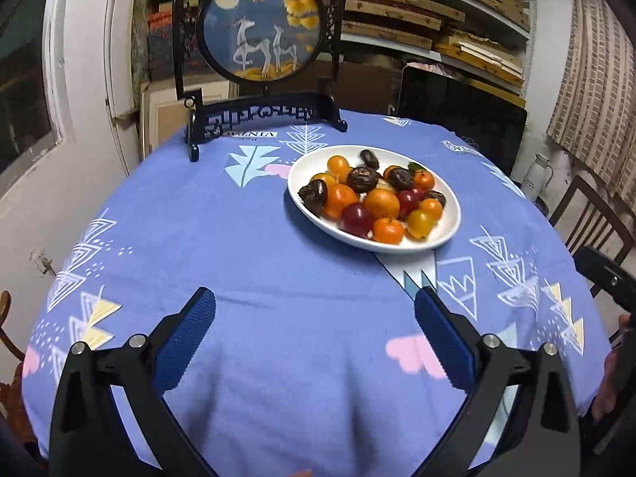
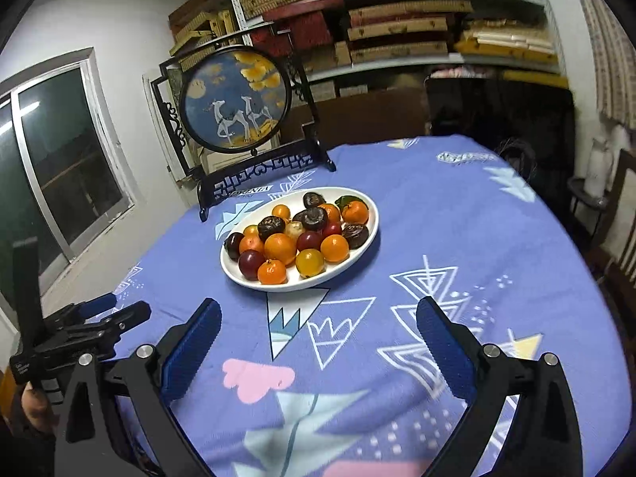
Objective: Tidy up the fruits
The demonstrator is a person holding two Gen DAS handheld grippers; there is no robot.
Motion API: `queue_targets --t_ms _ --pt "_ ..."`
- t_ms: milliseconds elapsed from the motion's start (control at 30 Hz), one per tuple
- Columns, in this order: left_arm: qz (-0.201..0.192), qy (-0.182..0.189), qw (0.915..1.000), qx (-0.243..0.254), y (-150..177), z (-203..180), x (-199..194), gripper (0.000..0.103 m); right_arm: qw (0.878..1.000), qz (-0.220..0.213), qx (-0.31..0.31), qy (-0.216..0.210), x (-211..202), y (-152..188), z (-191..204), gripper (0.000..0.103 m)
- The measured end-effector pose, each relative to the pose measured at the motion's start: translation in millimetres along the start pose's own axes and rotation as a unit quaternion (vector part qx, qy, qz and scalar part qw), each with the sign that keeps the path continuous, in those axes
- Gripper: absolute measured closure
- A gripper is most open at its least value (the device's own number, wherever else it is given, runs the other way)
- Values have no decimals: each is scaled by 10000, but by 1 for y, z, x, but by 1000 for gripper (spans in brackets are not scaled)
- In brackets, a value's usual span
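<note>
A white oval plate stands on the round table, heaped with several fruits: oranges, dark red plums, a yellow fruit and dark wrinkled fruits. My left gripper is open, nothing between its blue pads, well short of the plate. My right gripper is open too and empty, with the plate just beyond its fingertips. The left tool shows at the right wrist view's left edge, the right tool at the left wrist view's right edge.
A blue patterned cloth covers the table. A round deer picture in a black stand sits at the far edge behind the plate. Shelves of boxes line the back wall; a wooden chair and white jug stand right.
</note>
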State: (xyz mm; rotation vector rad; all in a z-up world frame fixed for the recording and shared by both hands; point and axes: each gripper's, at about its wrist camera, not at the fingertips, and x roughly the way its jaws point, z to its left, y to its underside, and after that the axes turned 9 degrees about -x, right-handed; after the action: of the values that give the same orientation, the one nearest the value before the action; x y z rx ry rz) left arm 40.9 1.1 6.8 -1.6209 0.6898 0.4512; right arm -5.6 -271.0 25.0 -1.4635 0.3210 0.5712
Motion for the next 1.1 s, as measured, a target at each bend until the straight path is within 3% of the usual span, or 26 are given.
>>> queue_targets --t_ms 400,1100 --pt "-145 100 9995 278 31 -13 -45 5 9993 -66 -297 212 -37 22 22 4" --pt "-309 -112 9984 458 34 -16 -52 5 9985 -123 -417 342 -51 27 31 4"
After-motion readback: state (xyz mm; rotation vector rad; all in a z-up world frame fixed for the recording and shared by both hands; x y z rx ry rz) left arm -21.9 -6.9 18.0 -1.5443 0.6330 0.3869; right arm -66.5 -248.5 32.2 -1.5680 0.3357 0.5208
